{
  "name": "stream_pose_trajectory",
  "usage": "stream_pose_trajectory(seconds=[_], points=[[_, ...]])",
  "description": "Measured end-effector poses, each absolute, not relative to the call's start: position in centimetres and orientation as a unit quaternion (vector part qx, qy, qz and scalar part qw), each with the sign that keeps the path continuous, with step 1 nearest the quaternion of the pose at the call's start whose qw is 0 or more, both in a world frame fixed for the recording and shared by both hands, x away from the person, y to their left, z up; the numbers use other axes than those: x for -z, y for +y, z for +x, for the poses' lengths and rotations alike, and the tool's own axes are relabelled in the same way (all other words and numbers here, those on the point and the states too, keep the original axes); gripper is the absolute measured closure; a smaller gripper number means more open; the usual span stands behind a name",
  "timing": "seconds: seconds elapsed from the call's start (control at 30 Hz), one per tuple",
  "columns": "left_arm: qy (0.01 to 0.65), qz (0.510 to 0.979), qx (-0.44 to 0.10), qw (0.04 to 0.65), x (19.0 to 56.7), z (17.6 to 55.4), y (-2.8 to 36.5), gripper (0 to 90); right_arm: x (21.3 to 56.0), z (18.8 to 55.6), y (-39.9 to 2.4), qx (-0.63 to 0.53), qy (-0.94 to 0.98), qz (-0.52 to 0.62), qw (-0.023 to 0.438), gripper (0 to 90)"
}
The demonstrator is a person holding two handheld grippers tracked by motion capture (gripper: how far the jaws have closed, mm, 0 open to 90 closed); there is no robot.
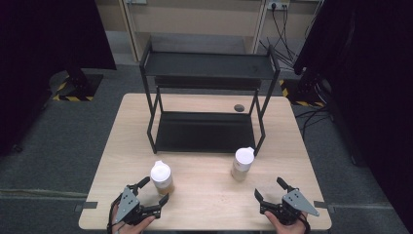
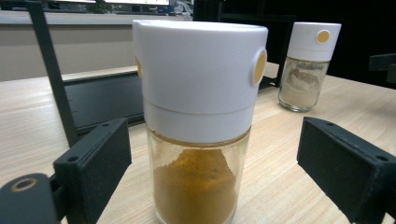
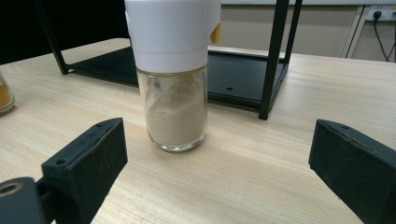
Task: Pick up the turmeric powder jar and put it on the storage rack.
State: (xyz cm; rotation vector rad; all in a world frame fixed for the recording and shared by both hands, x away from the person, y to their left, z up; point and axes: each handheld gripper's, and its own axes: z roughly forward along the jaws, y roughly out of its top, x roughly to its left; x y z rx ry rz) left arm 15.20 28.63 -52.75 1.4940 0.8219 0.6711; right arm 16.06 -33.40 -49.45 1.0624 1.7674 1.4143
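Note:
Two glass spice jars with white caps stand upright on the wooden table (image 1: 204, 190). The one with orange powder (image 1: 161, 178) (image 2: 198, 126) is at the front left, between the wide jaws of my left gripper (image 1: 155, 191) (image 2: 212, 172), whose pads stay clear of the glass. The jar of pale beige powder (image 1: 242, 163) (image 3: 173, 74) stands to the right, a short way beyond my right gripper (image 1: 269, 189) (image 3: 219, 172), which is open with nothing between its jaws. In the left gripper view the beige jar (image 2: 308, 65) shows farther off.
A black two-tier metal rack (image 1: 207, 97) stands at the back middle of the table, its lower shelf (image 1: 204, 131) bare and just behind both jars. A small round hole (image 1: 238, 107) lies behind it. Dark stands and cables sit on the floor beyond.

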Motion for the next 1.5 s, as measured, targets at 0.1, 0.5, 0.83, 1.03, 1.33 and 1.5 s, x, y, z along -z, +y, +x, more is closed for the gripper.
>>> stream_pose_trajectory(seconds=[0.1,0.5,0.83,1.03,1.33,1.5], points=[[0.359,0.643,-0.299,0.607,52.8,15.0,28.3,9.4,49.4,16.2,-33.3,-0.535,0.672,0.404,0.315,4.7],[0.363,0.637,-0.308,0.606,52.4,15.6,27.5,11.3,49.4,16.1,-33.2,-0.534,0.671,0.403,0.318,4.8],[0.366,0.638,-0.313,0.601,52.1,16.4,26.4,16.5,49.3,16.2,-33.1,-0.532,0.673,0.404,0.317,4.7],[0.368,0.639,-0.316,0.598,52.0,16.8,25.8,21.1,49.3,16.2,-33.1,-0.531,0.675,0.403,0.316,4.7],[0.372,0.637,-0.318,0.596,52.0,17.2,25.8,30.0,49.2,16.3,-33.1,-0.53,0.677,0.403,0.314,4.7],[0.377,0.635,-0.313,0.598,51.8,17.1,25.8,30.2,49.2,16.3,-33.1,-0.531,0.677,0.402,0.314,4.8]])
